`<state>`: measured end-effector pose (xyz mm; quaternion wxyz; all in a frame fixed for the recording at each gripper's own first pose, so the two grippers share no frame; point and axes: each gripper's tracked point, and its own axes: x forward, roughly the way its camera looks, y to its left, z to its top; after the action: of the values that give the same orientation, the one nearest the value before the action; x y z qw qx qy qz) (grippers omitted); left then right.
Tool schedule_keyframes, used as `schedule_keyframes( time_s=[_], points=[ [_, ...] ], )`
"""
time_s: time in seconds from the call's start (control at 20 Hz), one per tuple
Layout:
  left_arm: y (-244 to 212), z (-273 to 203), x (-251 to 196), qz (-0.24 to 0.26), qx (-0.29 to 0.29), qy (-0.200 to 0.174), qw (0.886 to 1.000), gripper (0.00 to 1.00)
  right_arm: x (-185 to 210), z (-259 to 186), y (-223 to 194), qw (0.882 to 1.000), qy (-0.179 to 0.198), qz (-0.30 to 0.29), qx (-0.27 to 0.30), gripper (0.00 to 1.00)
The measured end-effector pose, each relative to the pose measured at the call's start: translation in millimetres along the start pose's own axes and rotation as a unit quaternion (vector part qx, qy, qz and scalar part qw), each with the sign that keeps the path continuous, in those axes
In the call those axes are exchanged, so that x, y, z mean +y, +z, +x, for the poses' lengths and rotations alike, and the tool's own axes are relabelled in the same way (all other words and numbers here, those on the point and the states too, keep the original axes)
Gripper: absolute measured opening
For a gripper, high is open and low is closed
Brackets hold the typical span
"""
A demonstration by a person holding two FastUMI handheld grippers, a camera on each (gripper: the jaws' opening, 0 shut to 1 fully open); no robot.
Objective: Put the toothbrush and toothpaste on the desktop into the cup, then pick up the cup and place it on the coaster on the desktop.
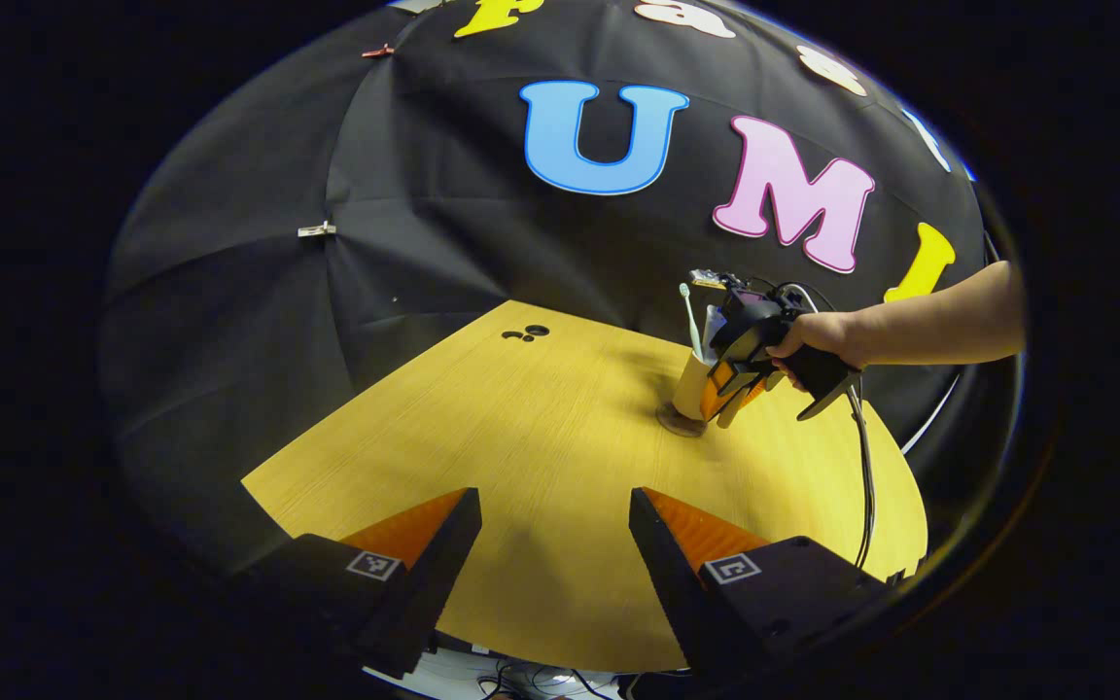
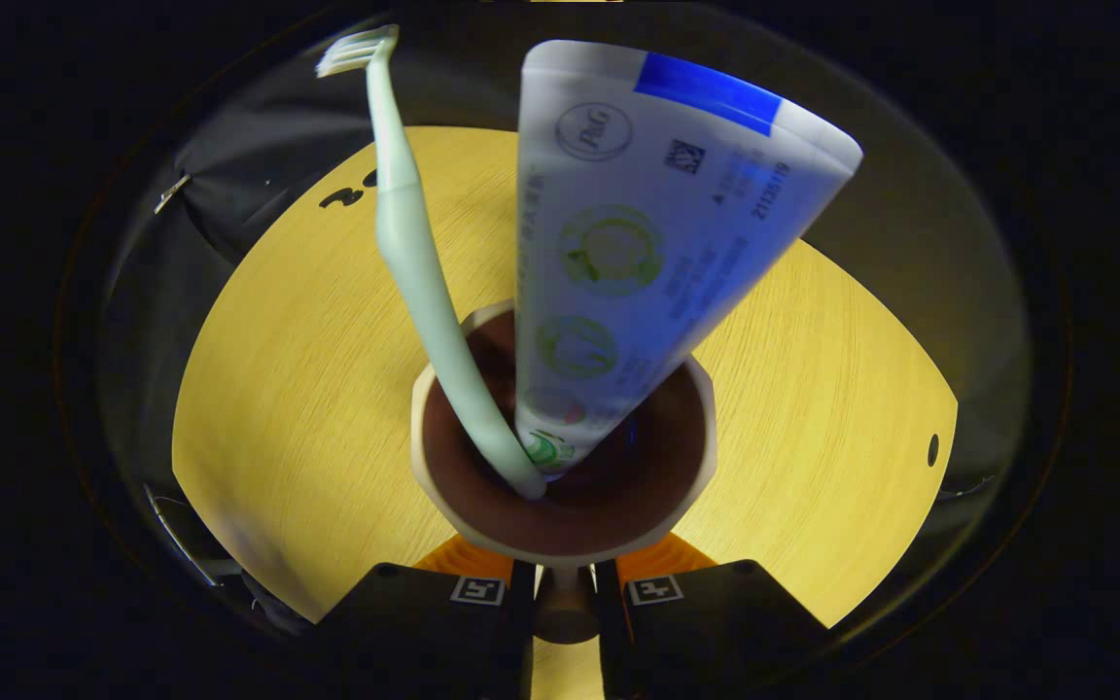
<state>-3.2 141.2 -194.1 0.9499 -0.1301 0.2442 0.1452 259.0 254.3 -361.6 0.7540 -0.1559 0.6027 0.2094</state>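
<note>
Left gripper view: The left claw [image 1: 552,544] is seen held wide open, with nothing between its fingers, above the near part of the worktop [image 1: 521,428]. The worktop is of yellow wood-grain laminate with a curved far edge; a wide bare stretch lies between the left claw and the cup [image 1: 692,387]. The cup is pale and tapered, and is set upright on a round brown coaster [image 1: 675,422] near the far right edge. The toothbrush [image 1: 689,316] and the toothpaste [image 1: 712,326] are seen standing in the cup. The right claw [image 1: 737,387], held by a hand [image 1: 818,338], is applied to the cup's side. A cable [image 1: 866,476] hangs from it over the right edge. Small dark holes [image 1: 525,333] are seen at the far left corner.

Right gripper view: The cup [image 2: 560,544] is viewed from above; its rim is pale and faceted, its inside dark brown. The toothbrush [image 2: 424,282], pale green and slender, leans left with bristles uppermost. The toothpaste [image 2: 638,243], a white flat-ended tube with a blue band, stands beside it, both touching at the cup's bottom. The right claw [image 2: 567,588] is closed narrowly on a pale part of the cup, presumably its handle. Bare worktop [image 2: 278,389] lies on both sides.
</note>
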Motion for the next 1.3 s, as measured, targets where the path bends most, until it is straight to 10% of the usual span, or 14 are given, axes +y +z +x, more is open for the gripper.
schedule_keyframes(
  time_s=[0.6, 0.65, 0.7, 0.85, 1.3],
  points=[
    [-9, -5, 6, -0.002, 0.011, 0.010, 1.000, 0.98, 11, 10, -5, 1.000, -0.009, -0.010, -0.002, 0.29],
    [-8, -4, 3, -0.002, 0.012, 0.010, 1.000, 0.98, 11, 5, -3, 1.000, -0.004, -0.008, -0.011, 0.49],
    [-8, -4, -1, 0.000, 0.012, 0.007, 1.000, 0.97, 11, -3, -1, 1.000, -0.002, -0.005, -0.020, 0.40],
    [-5, -8, -12, 0.011, 0.011, -0.004, 1.000, 0.97, 8, -24, -7, 0.999, 0.012, 0.006, -0.046, 0.88],
    [41, -16, -88, 0.055, -0.037, -0.086, 0.994, 0.98, -36, -153, -39, 0.977, 0.006, 0.074, -0.202, 0.99]
  ],
)
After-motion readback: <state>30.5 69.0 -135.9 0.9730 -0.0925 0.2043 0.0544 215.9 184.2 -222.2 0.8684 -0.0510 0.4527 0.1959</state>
